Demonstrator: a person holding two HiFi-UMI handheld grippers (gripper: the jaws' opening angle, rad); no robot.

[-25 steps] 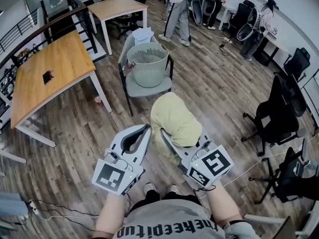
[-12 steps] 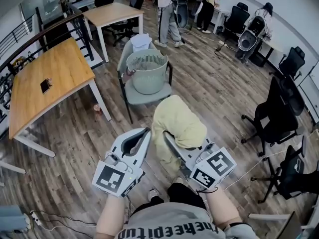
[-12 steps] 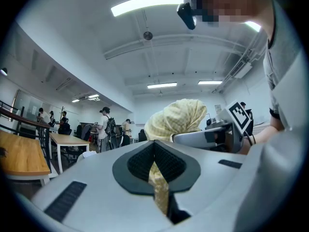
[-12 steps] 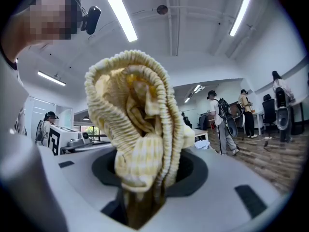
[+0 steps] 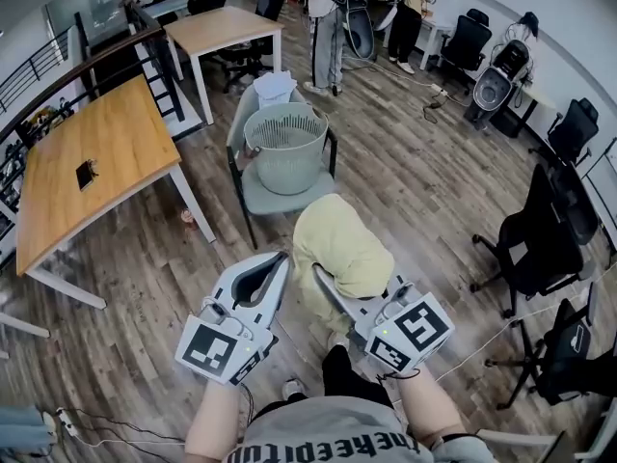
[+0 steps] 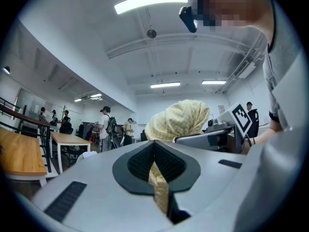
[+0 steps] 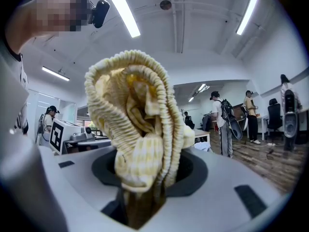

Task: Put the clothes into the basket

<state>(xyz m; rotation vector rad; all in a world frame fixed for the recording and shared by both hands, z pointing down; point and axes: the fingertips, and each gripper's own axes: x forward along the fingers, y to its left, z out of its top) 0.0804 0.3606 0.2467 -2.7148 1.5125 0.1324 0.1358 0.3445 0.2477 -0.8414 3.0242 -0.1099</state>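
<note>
A pale yellow garment (image 5: 339,244) hangs bunched above the wooden floor, carried between my two grippers. My right gripper (image 5: 320,272) is shut on a thick ribbed fold of it (image 7: 137,124), which fills the right gripper view. My left gripper (image 5: 280,258) is shut on a thin strip of the same cloth (image 6: 158,185), and the bunch (image 6: 179,120) shows beyond its jaws. The pale green laundry basket (image 5: 286,148) stands on a grey chair (image 5: 253,189) straight ahead, beyond both grippers. I see nothing inside it.
Two wooden tables (image 5: 92,157) stand at the left with a dark railing behind them. Black office chairs (image 5: 545,239) line the right side. Several people (image 5: 323,17) stand at the back. A white cloth (image 5: 275,87) lies behind the basket. Cables (image 5: 106,418) run over the floor.
The basket and its chair have come closer and sit lower in the head view. Both grippers keep their hold on the yellow garment. The people at the back have shifted.
</note>
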